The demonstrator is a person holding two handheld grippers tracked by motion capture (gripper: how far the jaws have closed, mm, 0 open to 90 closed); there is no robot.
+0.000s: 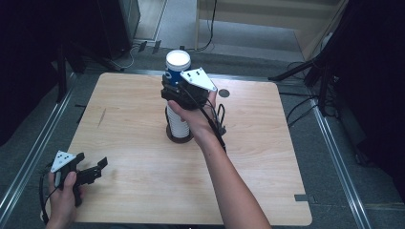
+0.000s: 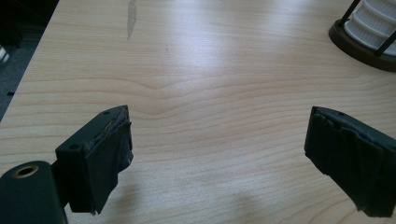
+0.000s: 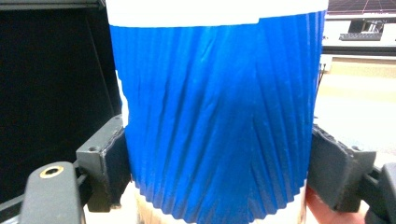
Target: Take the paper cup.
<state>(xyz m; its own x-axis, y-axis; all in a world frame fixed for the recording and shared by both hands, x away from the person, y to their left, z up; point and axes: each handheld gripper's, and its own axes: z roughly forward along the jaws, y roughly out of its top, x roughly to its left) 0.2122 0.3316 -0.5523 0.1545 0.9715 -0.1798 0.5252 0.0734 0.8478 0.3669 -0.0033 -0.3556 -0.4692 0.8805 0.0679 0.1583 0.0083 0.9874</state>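
A blue paper cup (image 1: pixel 175 75) with a white rim stands at the top of a tall stack of white ribbed cups (image 1: pixel 176 121) in a black wire holder (image 1: pixel 181 138) near the table's middle. My right gripper (image 1: pixel 173 89) comes in from the near side and is shut on the blue cup (image 3: pixel 215 116), one pad pressed on each side of it. At the table's front left corner my left gripper (image 1: pixel 91 161) is open with nothing between its fingers; bare wood lies between them (image 2: pixel 217 154). The holder's base (image 2: pixel 357 46) sits far right in the left gripper view.
The wooden table (image 1: pixel 267 157) has a small dark round hole (image 1: pixel 223 93) behind the stack and a faint streak (image 1: pixel 101 118) at left. Metal rails (image 1: pixel 341 167) run along both sides. Black stands and cables (image 1: pixel 305 71) sit beyond the far right corner.
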